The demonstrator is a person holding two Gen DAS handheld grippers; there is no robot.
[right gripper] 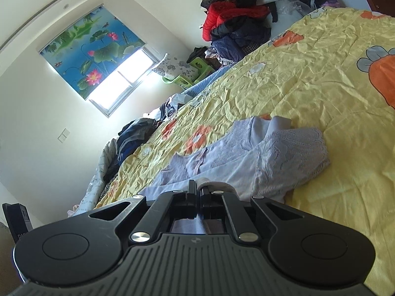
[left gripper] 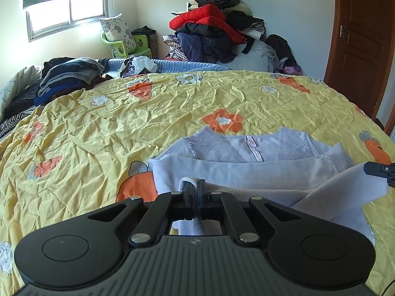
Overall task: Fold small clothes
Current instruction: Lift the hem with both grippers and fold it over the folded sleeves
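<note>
The hem of a lavender lace-trimmed top (left gripper: 246,170) is being pinched by the left gripper (left gripper: 195,185), whose jaws are clenched on a small roll of the fabric. The same hem is being gripped further along by the right gripper (right gripper: 201,187), its jaws likewise closed on cloth. The edge is being held at two spaced points, apparently so that it is being kept taut and level while the lower half is being carried over toward the lace neckline (left gripper: 249,145). The garment is being supported by the yellow flowered bedspread (left gripper: 123,128), near its front edge, with one lace sleeve (right gripper: 301,148) lying loosely to the side. Folded dark clothes (left gripper: 66,76) are being kept well apart, at the far left of the bed.
</note>
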